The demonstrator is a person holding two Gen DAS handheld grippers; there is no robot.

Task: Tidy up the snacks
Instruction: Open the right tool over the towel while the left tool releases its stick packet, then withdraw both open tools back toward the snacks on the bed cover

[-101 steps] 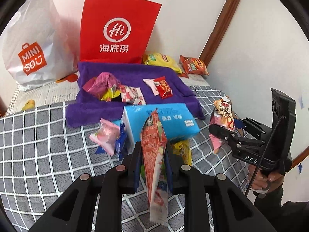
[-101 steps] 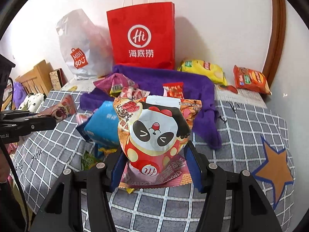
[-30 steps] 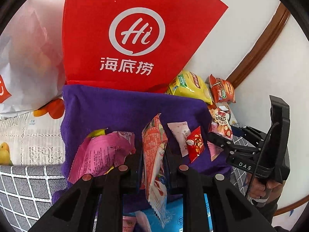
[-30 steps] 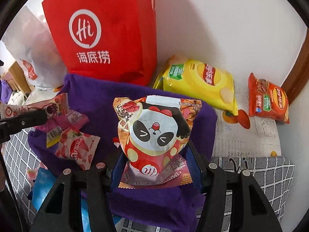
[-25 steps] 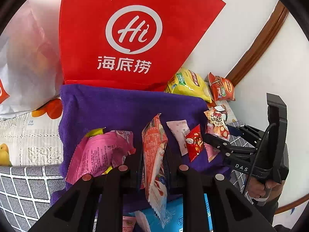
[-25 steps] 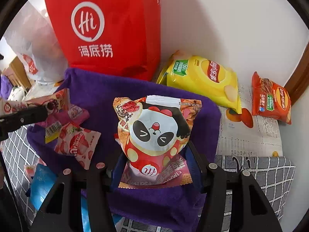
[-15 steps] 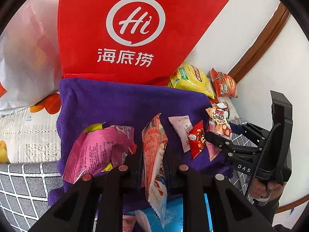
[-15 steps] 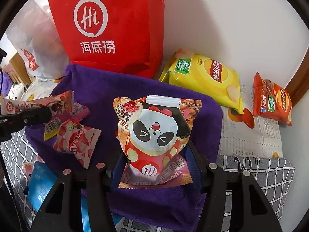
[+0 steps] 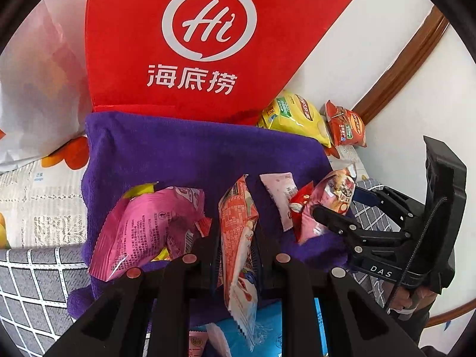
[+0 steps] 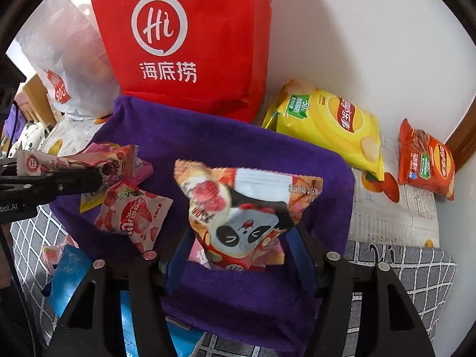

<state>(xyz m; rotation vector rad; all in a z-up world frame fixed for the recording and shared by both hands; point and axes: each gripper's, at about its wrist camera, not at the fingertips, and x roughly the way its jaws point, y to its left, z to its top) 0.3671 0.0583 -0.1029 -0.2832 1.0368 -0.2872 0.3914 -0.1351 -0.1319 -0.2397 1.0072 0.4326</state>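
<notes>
Two grippers hang over the purple towel (image 10: 226,148): left gripper (image 9: 235,238) clamps a slim orange packet (image 9: 238,238), right gripper's (image 10: 238,255) jaws are opening, panda bag (image 10: 244,208) seemingly slipping free near its front edge.

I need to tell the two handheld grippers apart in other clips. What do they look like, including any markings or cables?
Both are matte black with silver rivets on the finger arms. The right gripper has blue finger pads, white "DAS" lettering on its body and a black cable along its handle. The left gripper has black pads and white lettering ending "bot.AI" on its side.
</notes>
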